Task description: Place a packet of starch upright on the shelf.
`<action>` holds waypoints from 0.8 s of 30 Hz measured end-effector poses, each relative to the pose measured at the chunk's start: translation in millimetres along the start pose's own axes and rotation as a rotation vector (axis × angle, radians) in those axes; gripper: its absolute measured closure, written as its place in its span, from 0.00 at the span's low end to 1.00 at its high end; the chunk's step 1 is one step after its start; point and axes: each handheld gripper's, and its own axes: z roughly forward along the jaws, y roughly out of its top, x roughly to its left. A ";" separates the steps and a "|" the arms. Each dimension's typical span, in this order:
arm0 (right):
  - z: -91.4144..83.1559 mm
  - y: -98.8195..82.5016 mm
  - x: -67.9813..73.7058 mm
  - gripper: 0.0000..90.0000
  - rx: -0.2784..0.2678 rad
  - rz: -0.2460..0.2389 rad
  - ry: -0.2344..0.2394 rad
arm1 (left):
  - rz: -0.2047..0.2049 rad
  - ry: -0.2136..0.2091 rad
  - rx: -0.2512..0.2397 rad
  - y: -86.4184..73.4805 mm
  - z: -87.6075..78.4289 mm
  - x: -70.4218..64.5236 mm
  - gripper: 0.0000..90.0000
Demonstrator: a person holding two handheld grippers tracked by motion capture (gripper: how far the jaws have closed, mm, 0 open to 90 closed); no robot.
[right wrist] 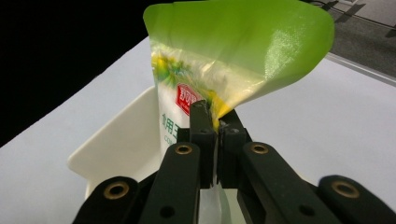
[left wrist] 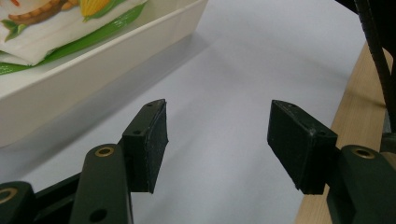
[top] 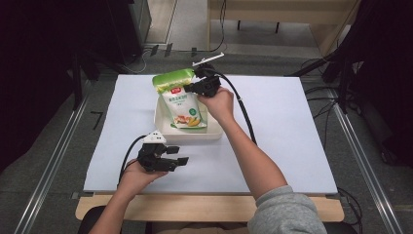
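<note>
At the table's middle, a green-and-white food pouch (top: 181,100) lies partly in a white tray (top: 163,127), its upper end lifted past the far rim. The right gripper (top: 191,87) has its jaws pressed together on the pouch's edge; its own view (right wrist: 211,122) hides the pouch's lower half. Near the front edge, the left gripper (top: 181,161) rests on the white mat (top: 287,126), jaws wide apart and empty (left wrist: 217,140). Print on the pouch is too small to read.
</note>
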 end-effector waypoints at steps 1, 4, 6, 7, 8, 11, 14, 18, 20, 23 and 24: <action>-0.3 -0.7 -2.3 0.99 0.003 0.009 -0.001 | 0.000 0.000 0.001 0.0 -0.1 0.0 0.43; 0.1 -1.8 -7.1 0.99 0.007 0.022 0.003 | 0.001 -0.002 0.001 0.1 0.1 0.0 0.43; 0.7 -2.1 -9.3 0.99 0.016 0.013 -0.011 | 0.003 -0.001 0.002 0.2 0.2 0.1 0.43; 1.3 -2.3 -10.4 0.99 0.019 0.012 -0.013 | 0.003 -0.002 0.002 0.3 0.2 0.2 0.43; 1.4 -2.5 -11.8 0.98 0.023 0.015 -0.018 | 0.003 -0.002 0.001 0.3 0.1 0.4 0.43; 2.4 -3.6 -16.0 0.95 0.030 0.025 -0.026 | 0.000 -0.003 -0.002 0.3 0.5 0.6 0.43; 2.5 -4.3 -16.9 0.87 0.037 0.000 -0.040 | 0.000 -0.004 -0.004 0.4 1.0 0.3 0.43; -0.2 -4.4 -17.0 0.78 0.029 -0.024 -0.049 | -0.002 0.002 0.005 0.9 0.8 0.5 0.43; -3.8 -4.2 -18.0 0.72 0.022 -0.005 -0.038 | -0.006 -0.003 0.008 1.4 0.8 0.8 0.43; -10.8 -6.0 -16.6 0.65 0.014 -0.019 -0.048 | -0.008 -0.004 0.011 1.6 1.6 1.0 0.43; -10.8 -6.0 -16.6 0.65 0.014 -0.019 -0.048 | -0.008 -0.004 0.011 1.6 1.6 1.0 0.43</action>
